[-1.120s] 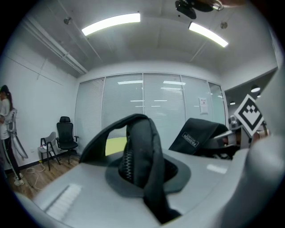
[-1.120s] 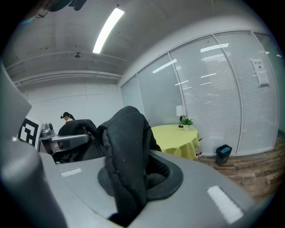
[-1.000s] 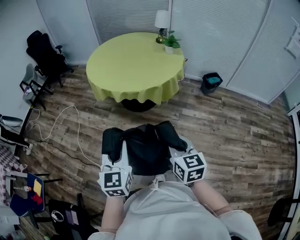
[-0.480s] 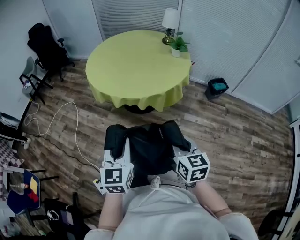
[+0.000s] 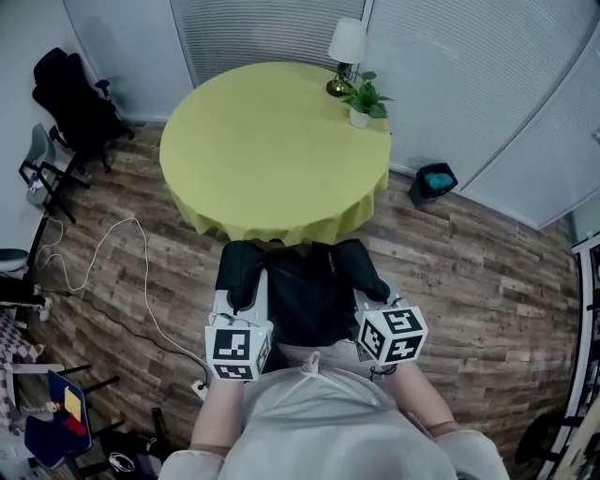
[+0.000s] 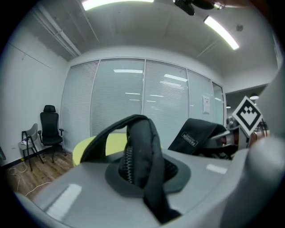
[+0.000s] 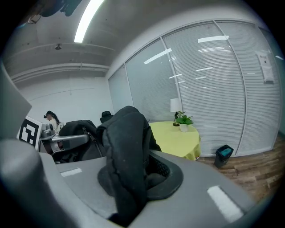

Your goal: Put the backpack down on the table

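This is looking like an office meeting room.
Blind-covered glass partitions point(image 5: 253, 28) are enclosing a wood-plank floor point(image 5: 469, 272), a black office chair point(image 5: 67, 96) is standing aside, strip lights point(image 6: 220, 32) are glowing overhead, and a lamp point(image 5: 345, 45) and potted plant point(image 5: 367, 98) are sitting on the round tabletop point(image 5: 262, 150).

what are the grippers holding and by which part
The black backpack: left gripper shut on a padded strap at its left side, right gripper on a padded fold at its right side.
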Tool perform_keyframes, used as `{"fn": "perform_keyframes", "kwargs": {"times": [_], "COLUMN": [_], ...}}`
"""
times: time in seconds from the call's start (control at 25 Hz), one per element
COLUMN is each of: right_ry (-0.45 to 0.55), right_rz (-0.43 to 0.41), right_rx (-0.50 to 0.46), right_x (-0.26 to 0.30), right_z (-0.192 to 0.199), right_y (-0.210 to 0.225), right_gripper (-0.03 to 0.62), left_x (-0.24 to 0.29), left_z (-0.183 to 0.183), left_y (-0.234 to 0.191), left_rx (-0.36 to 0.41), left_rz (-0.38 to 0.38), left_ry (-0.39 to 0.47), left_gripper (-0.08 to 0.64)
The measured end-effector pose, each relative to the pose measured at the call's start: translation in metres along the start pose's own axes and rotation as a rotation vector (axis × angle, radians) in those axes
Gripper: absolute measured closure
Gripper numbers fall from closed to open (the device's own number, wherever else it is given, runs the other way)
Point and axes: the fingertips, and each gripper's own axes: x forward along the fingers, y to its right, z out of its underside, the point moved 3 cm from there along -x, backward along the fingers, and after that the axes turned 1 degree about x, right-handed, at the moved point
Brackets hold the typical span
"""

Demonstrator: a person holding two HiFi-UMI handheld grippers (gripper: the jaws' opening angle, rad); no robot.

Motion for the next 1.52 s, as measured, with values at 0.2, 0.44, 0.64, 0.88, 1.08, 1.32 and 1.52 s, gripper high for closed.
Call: {"fn": "perform_keyframes", "kwargs": {"times": [0.2, 0.44, 0.64, 0.88, 1.08, 1.32, 1.52], "right_ry": [0.008, 0.023, 0.027, -0.002, -0.018, -0.036, -0.048], "right_rz": [0.042, 0.053, 0.043, 0.020, -0.007, -0.051, -0.073], "right_rx": [0.031, 0.047, 0.058, 0.057, 0.043, 0.015, -0.001], "right_x": [0.080, 0.180, 0.243, 0.294, 0.340, 0.401, 0.449], "right_z": [-0.040, -0.082, -0.107, -0.125, -0.143, -0.175, -0.207], "right_y": [-0.021, -0.056, -0.077, -0.084, -0.063, -0.029, 0.005], "right_gripper": [0.563, 0.563, 0.563, 0.563, 0.563, 0.563, 0.563], "left_x": [0.057, 0.111, 0.141, 0.170, 0.214, 0.276, 0.335], "left_z": [-0.025, -0.046, -0.058, -0.062, -0.065, -0.078, -0.095], "left_y": [-0.080, -0.181, -0.242, -0.285, -0.299, -0.313, -0.324], "left_rx": [0.014, 0.021, 0.037, 0.021, 0.009, 0.009, 0.016], "left_rz": [0.054, 0.058, 0.060, 0.038, 0.007, -0.037, -0.066], "left_ry": [-0.005, 0.005, 0.007, -0.010, -0.020, -0.034, -0.044], "left_gripper": [0.525, 0.525, 0.525, 0.525, 0.525, 0.523, 0.523]}}
